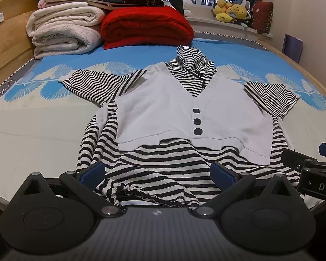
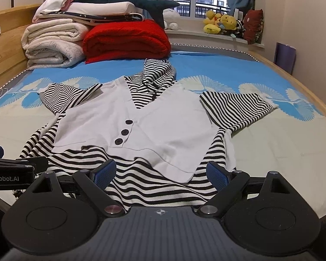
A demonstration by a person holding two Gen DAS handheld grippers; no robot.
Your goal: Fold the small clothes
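Ribbed knit striped top [image 1: 154, 169], matt white cotton vest panel [image 1: 158, 108].

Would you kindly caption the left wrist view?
Open left gripper poised over the hem of a striped hooded top spread on the bed.

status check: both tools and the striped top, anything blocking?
Left tool open, right tool open, both at the hem. Striped hooded top spread flat, unfolded, sleeves out. Folded blankets stacked beyond the hood, clear of it.
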